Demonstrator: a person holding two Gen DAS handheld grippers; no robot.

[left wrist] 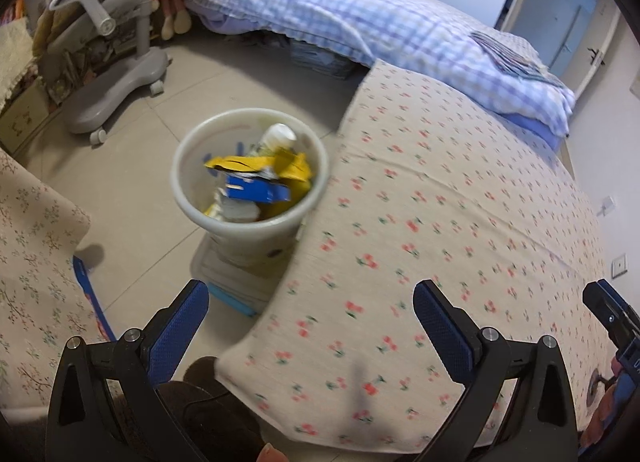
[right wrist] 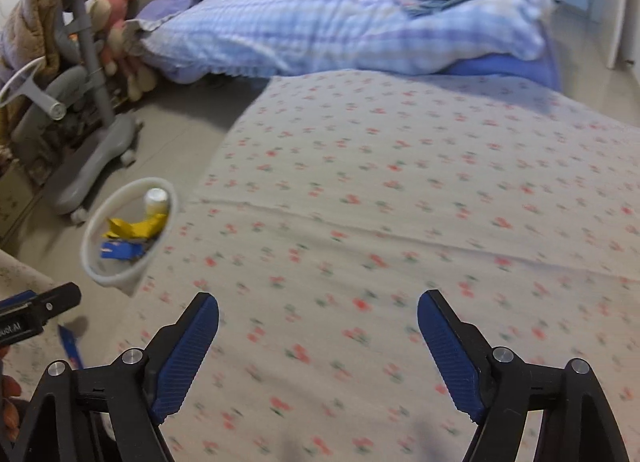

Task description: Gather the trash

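Both grippers stand wide and empty: left gripper (left wrist: pixel 310 326) over the bed (left wrist: pixel 460 221) edge, right gripper (right wrist: pixel 318 336) over the sheet. Bin (left wrist: pixel 250 177) sits on the floor touching the bed, trash (left wrist: pixel 256 177) piled near its rim. Risk: a low sweep could clip the rim and tip the bin; no further trash is visible on the bed.
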